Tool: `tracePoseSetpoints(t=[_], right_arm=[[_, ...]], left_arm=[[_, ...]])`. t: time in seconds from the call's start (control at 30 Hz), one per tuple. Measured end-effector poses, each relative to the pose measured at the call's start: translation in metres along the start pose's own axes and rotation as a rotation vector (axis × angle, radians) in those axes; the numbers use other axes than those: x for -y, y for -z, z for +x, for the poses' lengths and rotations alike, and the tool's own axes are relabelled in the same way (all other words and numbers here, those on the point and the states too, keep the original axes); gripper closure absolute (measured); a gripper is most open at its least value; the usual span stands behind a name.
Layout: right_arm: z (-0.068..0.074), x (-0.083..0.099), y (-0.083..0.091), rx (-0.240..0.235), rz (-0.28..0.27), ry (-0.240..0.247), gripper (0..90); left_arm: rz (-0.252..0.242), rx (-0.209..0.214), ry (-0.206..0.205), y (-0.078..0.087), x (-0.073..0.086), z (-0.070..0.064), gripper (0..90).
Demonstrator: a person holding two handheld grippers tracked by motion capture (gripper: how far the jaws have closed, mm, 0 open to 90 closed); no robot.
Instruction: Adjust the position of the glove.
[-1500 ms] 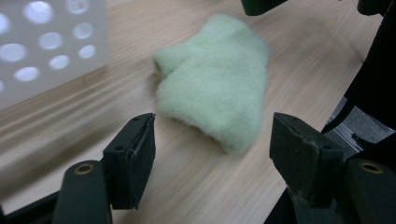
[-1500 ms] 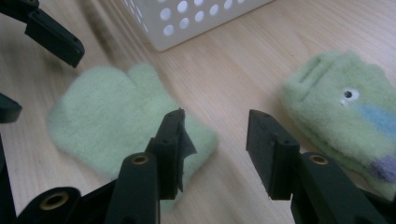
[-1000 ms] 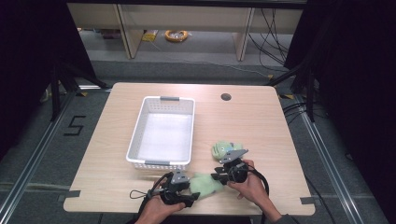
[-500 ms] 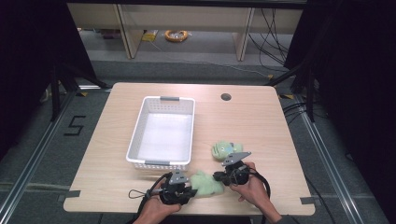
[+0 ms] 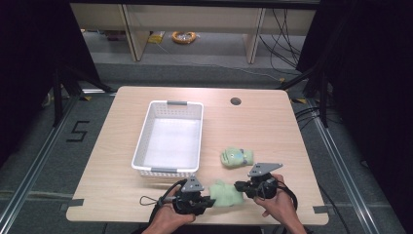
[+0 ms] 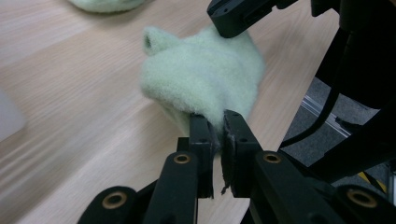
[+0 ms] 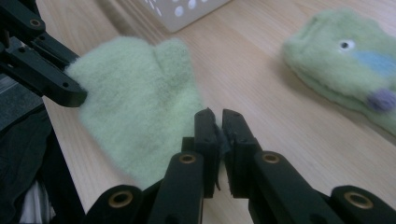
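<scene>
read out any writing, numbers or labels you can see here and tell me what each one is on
"5": a dark numeral marked on the grey floor left of the table.
No words, brands or labels can be read on the white basket, the plain green mitten, the mitten with the face, or either hand-held gripper.

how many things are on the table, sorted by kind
green mittens: 2, a plain mitten held between the left gripper and right gripper, and a mitten with a face lying apart
white basket: 1
total: 3
</scene>
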State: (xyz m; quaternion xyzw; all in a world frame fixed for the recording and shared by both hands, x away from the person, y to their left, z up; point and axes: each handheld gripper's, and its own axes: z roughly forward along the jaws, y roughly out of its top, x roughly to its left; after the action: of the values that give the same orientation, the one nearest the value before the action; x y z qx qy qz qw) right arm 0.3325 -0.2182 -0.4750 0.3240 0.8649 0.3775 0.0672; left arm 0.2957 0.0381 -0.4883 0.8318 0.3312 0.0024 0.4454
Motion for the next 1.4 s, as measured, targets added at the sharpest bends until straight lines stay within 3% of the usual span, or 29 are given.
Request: tracePoseSetpoints(t=[0.07,0.13,0.27,0.33,0.43,0.47,0.5,0.53,0.67,0.7,0.77,0.87,0.93,1.0,1.1,1.17,1.27,1.4], right_arm=[[-0.002,0.005,0.007,-0.010,0.015,-0.006,85.7],[-0.004,0.010,0.011,0.011,0.015,-0.024,85.6],[-0.009,0.016,0.005,0.018,0.028,-0.041,85.6],[-0.011,0.017,0.000,0.025,0.055,-0.034,85.5],[-0.012,0.017,-0.004,0.030,0.079,-0.032,85.3],[-0.011,0.018,-0.006,0.032,0.062,-0.035,85.2],[-0.010,0.018,-0.006,0.036,0.071,-0.042,85.1],[-0.011,0.017,-0.005,0.038,0.089,-0.030,84.9],[-0.009,0.018,-0.005,0.031,0.102,-0.050,84.0],[-0.010,0.018,-0.006,0.037,0.096,-0.030,83.6],[-0.011,0.018,-0.006,0.037,0.091,-0.035,81.8],[-0.011,0.018,-0.006,0.036,0.092,-0.038,76.2],[-0.011,0.018,-0.006,0.049,0.075,-0.015,70.9],[-0.009,0.015,-0.004,0.059,0.050,-0.030,64.8],[-0.012,0.008,0.002,0.082,0.024,0.028,59.7],[-0.017,-0.002,0.008,0.123,0.013,0.054,59.6],[-0.025,-0.013,0.010,0.138,0.019,0.086,57.8],[-0.038,-0.025,0.005,0.182,0.037,0.088,56.2]], left_arm=[[0.016,0.001,-0.005,-0.005,-0.001,0.000,82.5],[0.030,-0.009,0.004,-0.012,0.000,-0.001,82.2],[0.058,-0.022,-0.007,-0.023,0.002,0.001,81.6],[0.055,-0.025,0.009,-0.026,0.003,0.003,81.1],[0.050,-0.028,0.005,-0.025,0.003,0.006,79.6],[0.071,-0.034,-0.021,-0.024,0.003,0.007,78.8],[0.069,-0.048,-0.006,-0.025,0.004,0.007,78.0],[0.063,-0.034,0.005,-0.026,0.005,0.006,77.5],[0.068,-0.036,0.000,-0.025,0.005,0.006,75.1],[0.073,-0.031,-0.001,-0.025,0.005,0.006,73.8],[0.067,-0.038,0.010,-0.024,0.006,0.007,66.8],[0.080,-0.060,-0.009,-0.019,0.005,0.008,57.5],[0.074,-0.067,0.003,-0.015,0.005,0.009,50.9],[0.045,-0.064,0.026,-0.010,0.003,0.008,45.9],[0.010,-0.076,0.031,0.003,0.001,0.010,40.2],[-0.010,-0.073,0.048,0.009,0.001,0.010,37.4],[-0.015,-0.077,0.066,0.019,0.005,0.012,34.5],[-0.021,-0.088,0.049,0.030,0.012,0.018,31.8]])
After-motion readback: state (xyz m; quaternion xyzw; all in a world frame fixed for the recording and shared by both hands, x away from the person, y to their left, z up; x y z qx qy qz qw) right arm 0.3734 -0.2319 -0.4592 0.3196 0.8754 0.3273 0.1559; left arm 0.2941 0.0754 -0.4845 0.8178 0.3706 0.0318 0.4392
